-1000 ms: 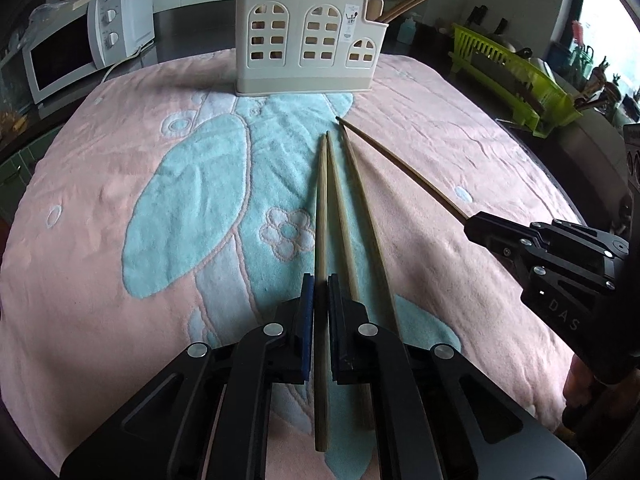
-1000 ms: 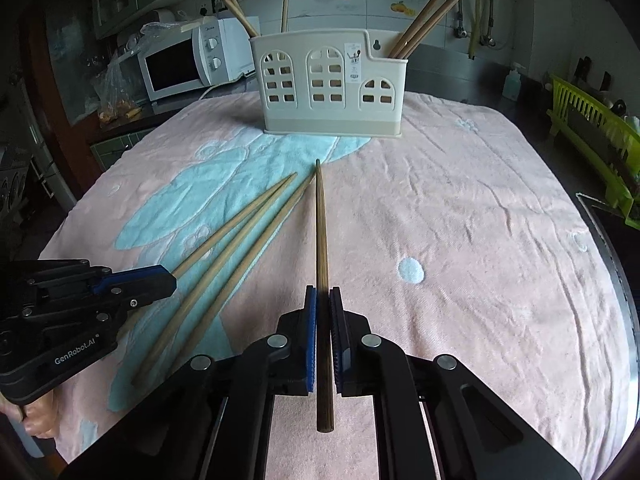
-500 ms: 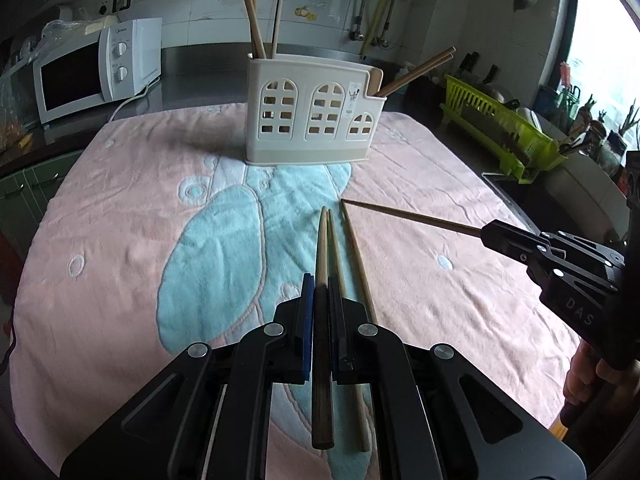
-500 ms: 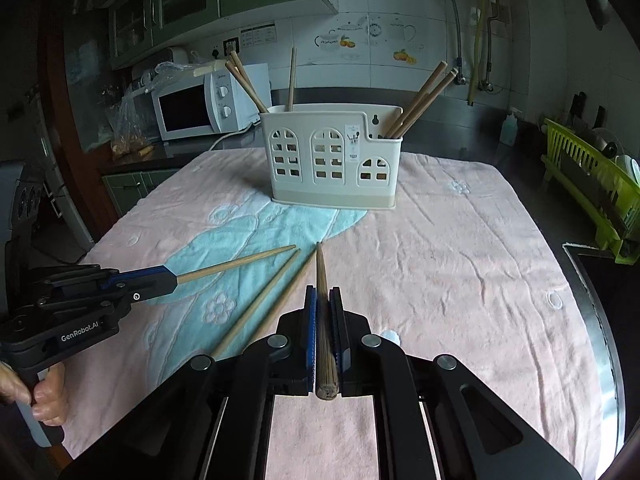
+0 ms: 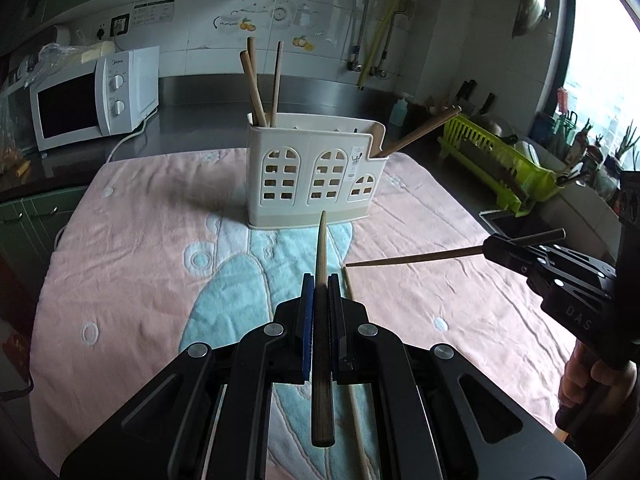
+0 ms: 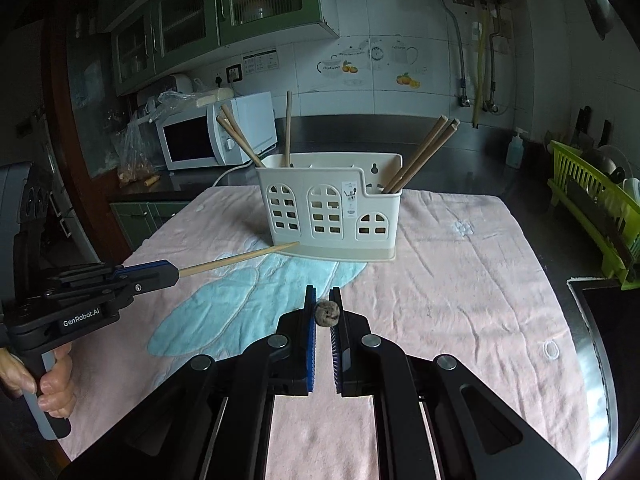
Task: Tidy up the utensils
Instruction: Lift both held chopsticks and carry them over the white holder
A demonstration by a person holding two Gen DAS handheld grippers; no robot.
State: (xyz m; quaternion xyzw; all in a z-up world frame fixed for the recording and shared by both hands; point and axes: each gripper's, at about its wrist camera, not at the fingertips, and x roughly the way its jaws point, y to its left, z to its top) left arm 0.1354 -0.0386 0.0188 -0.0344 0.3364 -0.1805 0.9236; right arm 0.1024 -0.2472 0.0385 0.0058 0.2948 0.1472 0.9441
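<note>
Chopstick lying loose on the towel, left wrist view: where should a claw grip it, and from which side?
Grip the chopstick on its near half, from above, fingers straddling the shaft crosswise. It lies flat on the towel, tip toward the holder, so a low sideways approach would likely just push it. The left claw and right claw are both full.

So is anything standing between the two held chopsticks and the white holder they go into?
Nothing visible. The left gripper and right gripper each clamp a chopstick above the towel, with open space ahead to the holder. Its side compartments already hold chopsticks.
</note>
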